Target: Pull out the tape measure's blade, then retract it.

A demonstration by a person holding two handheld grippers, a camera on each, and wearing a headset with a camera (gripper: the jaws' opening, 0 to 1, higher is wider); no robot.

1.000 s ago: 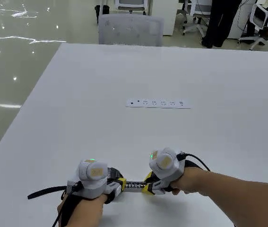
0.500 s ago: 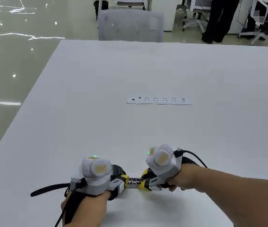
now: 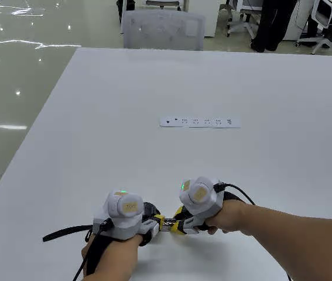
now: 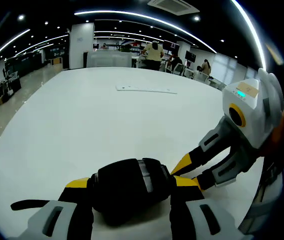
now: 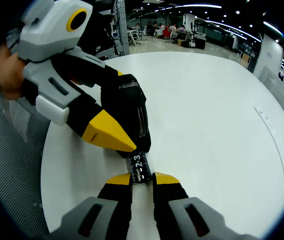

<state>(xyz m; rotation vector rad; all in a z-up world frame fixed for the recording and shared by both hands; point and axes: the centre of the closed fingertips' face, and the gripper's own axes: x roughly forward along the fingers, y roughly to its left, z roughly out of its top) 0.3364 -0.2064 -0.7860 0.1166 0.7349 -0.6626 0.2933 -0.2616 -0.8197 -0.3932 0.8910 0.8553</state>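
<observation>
Clamping the case (image 4: 129, 192) with the left gripper (image 3: 151, 223), jaws spread wide around the black body and pressing on both its sides. Resting the case on the table (image 3: 154, 88), right between those jaws, mouth facing the other gripper. Trailing a black strap (image 3: 66, 234) away behind the left gripper, along the table. Showing just a short stub of blade (image 5: 138, 165) out of the case, dark, with the digits 2 and 3 reading clearly in the right gripper view. Pinching that stub with the right gripper (image 5: 142, 179), jaws nearly closed, yellow tips closing on its end from either side. Sitting nose to nose with the left gripper, the yellow jaw ends of the two just beside each other across the stub. Reaching into the left gripper view from the right, the right gripper's jaws pointing at the case's mouth. Holding both grippers low over the near part of the table, a hand wrapped round each. Lying well ahead of both grippers, flat on the table, a white socket strip (image 3: 199, 122). Standing further ahead still, past the table's far edge, a grey chair (image 3: 163, 29).
</observation>
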